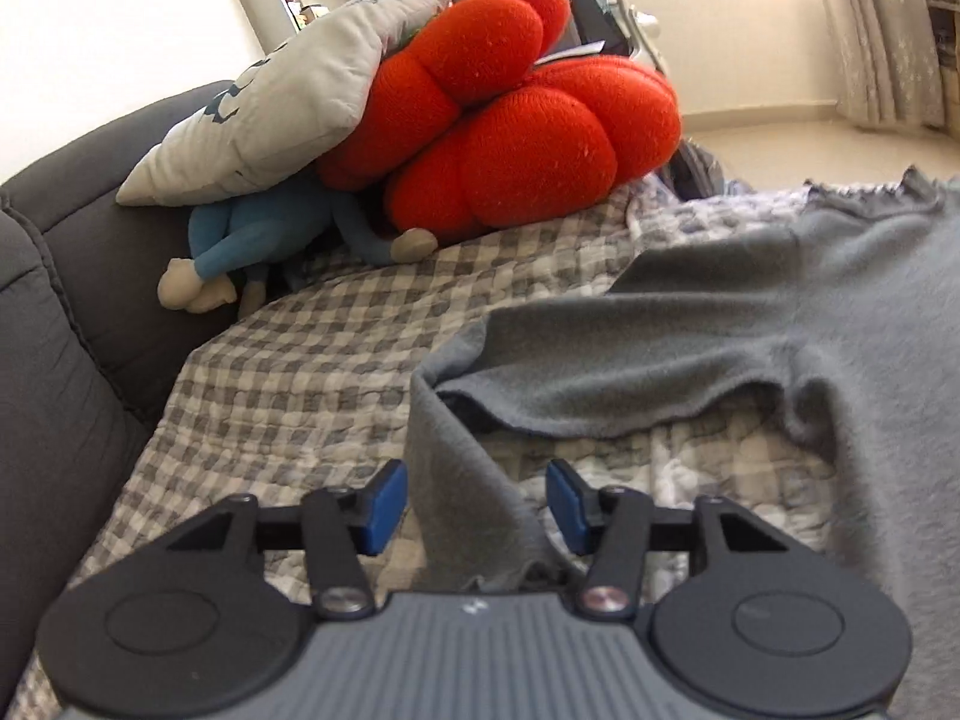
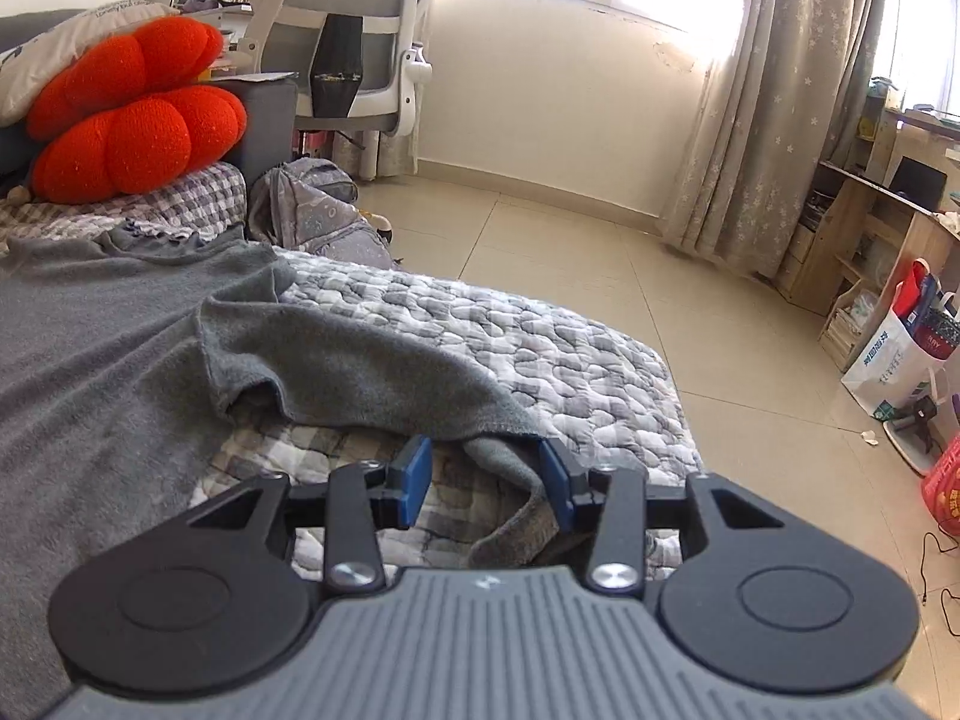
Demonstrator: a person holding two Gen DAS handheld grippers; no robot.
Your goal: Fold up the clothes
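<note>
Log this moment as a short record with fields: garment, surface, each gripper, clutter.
garment: grey sweater spread out, both sleeves folded inward
surface: checked quilt on a grey sofa
left gripper: open, sleeve cuff between the jaws
right gripper: open, other cuff between the jaws
clutter: red cushion, grey pillow, blue plush toy

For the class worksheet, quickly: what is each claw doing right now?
Left claw: open, pads clear of the grey sleeve lying between them.
Right claw: open, the other sleeve's cuff between its pads, not clamped.
</note>
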